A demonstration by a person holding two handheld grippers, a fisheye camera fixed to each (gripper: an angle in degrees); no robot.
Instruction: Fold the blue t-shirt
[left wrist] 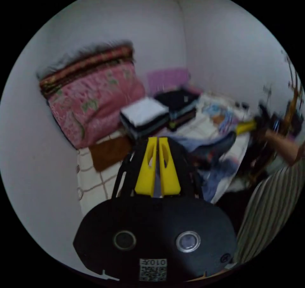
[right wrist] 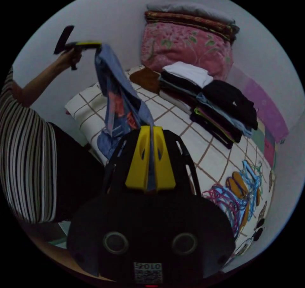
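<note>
The blue t-shirt (right wrist: 109, 78), with a reddish print, hangs in the air over the bed, stretched between both grippers. In the right gripper view my right gripper (right wrist: 151, 128) has its yellow jaws shut on one edge of the shirt. My left gripper (right wrist: 87, 43), held up in a hand, pinches the other end up by the wall. In the blurred left gripper view my left gripper (left wrist: 158, 139) is shut with blue cloth between the jaws. From there the t-shirt (left wrist: 209, 148) runs right to the right gripper (left wrist: 246, 126).
A bed with a checked sheet (right wrist: 178, 126) lies below. Stacks of folded clothes (right wrist: 203, 94) and a brown folded piece (right wrist: 144, 77) sit near a pink pillow pile (right wrist: 187, 43). Coloured hangers (right wrist: 241, 186) lie on the bed. The person's striped top (right wrist: 25, 161) is close by.
</note>
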